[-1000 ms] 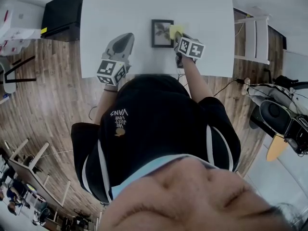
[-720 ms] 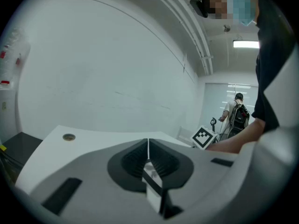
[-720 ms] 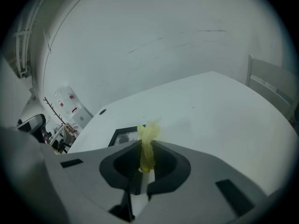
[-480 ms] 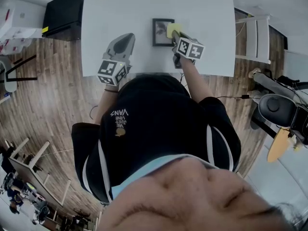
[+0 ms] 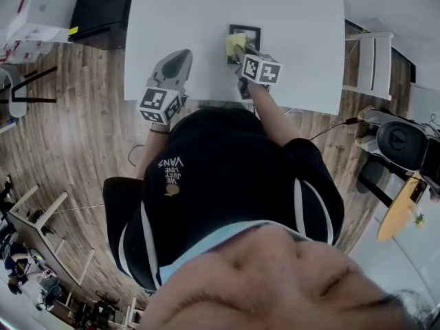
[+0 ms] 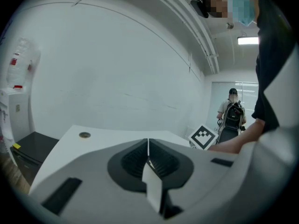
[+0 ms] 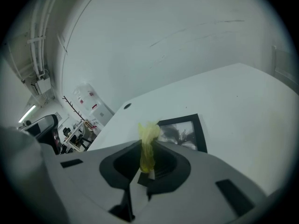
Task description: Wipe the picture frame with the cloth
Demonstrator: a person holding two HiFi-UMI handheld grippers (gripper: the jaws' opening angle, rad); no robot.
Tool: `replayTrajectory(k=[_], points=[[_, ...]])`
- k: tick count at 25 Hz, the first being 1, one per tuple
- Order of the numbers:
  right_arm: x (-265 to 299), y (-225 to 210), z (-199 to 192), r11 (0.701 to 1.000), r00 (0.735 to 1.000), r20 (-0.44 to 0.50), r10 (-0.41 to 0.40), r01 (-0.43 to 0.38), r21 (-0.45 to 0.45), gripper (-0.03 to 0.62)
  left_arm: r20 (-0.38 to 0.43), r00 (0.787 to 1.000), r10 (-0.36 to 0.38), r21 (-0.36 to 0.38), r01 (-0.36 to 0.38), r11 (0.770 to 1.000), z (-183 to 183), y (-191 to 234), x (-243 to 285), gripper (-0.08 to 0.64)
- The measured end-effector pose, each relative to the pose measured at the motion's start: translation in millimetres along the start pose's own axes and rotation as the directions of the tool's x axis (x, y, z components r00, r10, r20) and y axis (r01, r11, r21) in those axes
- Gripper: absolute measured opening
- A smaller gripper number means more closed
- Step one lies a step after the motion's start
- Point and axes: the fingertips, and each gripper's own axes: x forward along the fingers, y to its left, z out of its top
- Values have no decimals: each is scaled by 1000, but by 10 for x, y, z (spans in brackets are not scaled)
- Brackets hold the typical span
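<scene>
Left gripper jaws together, empty, idle at near edge of the table. Yellow cloth has slid from right side to left side of picture frame, mid-table, pinched in right gripper; wiping pass likely underway

The cloth and right gripper hid the near left part of the picture frame; in the right gripper view its print was too blurred to read

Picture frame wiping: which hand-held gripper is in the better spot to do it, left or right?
Right, probably. The right hand-held gripper is shut on the yellow cloth at the picture frame. The left hand-held gripper is shut, empty, off to the side.
</scene>
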Motion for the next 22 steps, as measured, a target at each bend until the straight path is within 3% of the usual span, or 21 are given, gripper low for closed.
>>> replayTrajectory(k=[8,22], points=[[71,13,-144,999,999,-32,-31,30,-21,46,-5,1000,-12,1,12,1000,-6,26,-72,18],[-183,-511,-133,990,990,-15,-144,143,-9,46,-14,997,-75,11,75,997,-12,-121,133,17]])
